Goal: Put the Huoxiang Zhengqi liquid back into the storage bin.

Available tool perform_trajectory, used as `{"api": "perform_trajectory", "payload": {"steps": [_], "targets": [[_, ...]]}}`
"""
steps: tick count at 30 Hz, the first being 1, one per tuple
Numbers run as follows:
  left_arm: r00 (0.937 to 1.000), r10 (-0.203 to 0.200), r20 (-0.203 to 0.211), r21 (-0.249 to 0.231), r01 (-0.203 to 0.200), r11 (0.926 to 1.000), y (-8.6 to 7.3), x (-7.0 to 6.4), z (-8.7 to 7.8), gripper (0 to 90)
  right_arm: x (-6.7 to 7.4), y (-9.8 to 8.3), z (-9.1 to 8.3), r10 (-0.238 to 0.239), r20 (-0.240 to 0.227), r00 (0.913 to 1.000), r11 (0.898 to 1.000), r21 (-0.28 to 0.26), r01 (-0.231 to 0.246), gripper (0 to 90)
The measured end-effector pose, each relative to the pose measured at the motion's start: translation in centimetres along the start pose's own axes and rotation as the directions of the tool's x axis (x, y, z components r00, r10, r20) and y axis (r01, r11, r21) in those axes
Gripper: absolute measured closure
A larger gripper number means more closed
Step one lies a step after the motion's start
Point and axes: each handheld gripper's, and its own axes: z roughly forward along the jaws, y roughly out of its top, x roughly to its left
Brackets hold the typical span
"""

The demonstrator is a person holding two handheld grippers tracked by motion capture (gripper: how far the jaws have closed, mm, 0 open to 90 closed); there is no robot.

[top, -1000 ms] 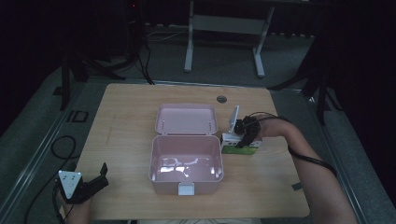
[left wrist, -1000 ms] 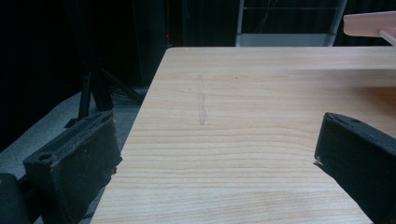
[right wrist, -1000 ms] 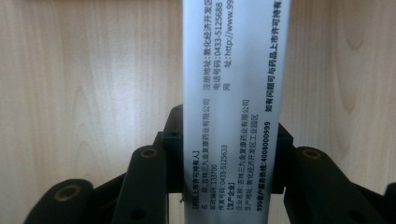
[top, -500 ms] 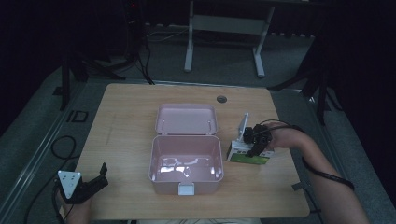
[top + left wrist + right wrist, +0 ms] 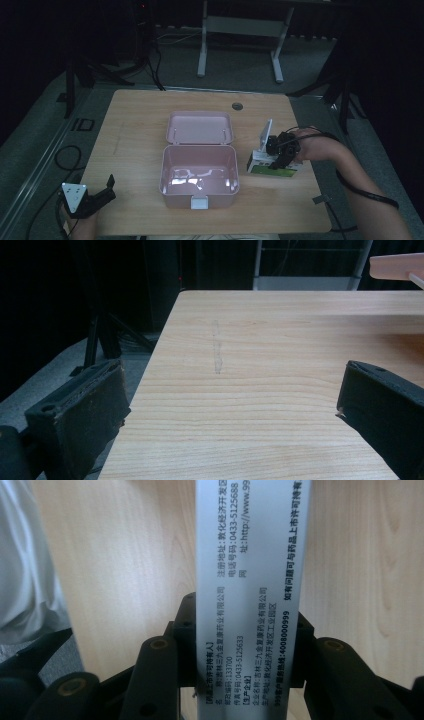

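The right gripper (image 5: 247, 670) has its jaws closed on the narrow printed side of a white and green carton (image 5: 274, 165), which runs straight out from between them over the bare wood. That edge grip probably lets the carton be lifted without tipping. Just beyond it sits the pink box (image 5: 199, 176), its lid (image 5: 200, 128) thrown back and its hollow free, likely the carton's destination. The left gripper (image 5: 95, 200) idles at the near corner of the table (image 5: 280, 355), jaws wide apart and holding nothing, well clear of the box.
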Motion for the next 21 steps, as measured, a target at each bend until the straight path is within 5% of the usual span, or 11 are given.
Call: {"api": "perform_trajectory", "payload": {"steps": [10, 21], "targets": [[1.0000, 0.001, 0.002, 0.000, -0.001, 1.0000, 0.0, 0.0, 0.0, 0.2, 1.3, 1.8, -4.7, -0.023, 0.030, 0.9993, 0.999, -0.024, 0.024, 62.2], [1.0000, 0.002, 0.002, 0.001, -0.002, 1.0000, 0.0, 0.0, 0.0, 0.2, 2.3, 5.2, -7.1, -0.078, 0.030, 0.9965, 0.994, -0.069, 0.079, 62.1]]}}
